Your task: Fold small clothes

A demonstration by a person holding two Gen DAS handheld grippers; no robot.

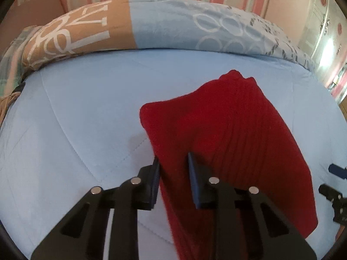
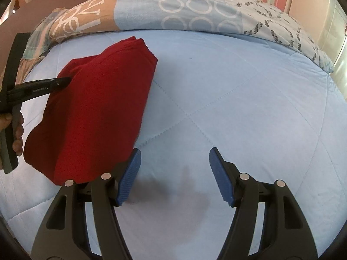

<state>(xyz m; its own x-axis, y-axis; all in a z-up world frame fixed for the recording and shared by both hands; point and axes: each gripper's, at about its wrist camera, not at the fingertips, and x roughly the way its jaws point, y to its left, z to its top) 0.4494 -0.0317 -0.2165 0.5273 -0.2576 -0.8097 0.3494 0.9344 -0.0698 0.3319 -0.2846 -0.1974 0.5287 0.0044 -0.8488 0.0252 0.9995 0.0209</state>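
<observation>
Left gripper pinches the red garment — right gripper gapes wide.

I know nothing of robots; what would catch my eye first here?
A bright red garment lies folded on a pale blue quilt, left of centre in the right view. The left gripper has its fingers astride the cloth's edge; the right gripper is open over bare quilt.

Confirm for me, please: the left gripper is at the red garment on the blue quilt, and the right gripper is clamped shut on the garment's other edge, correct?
Not quite. In the right wrist view the right gripper stands open over the bare blue quilt, holding nothing, beside the red garment. The left gripper is indeed at the garment.
</observation>
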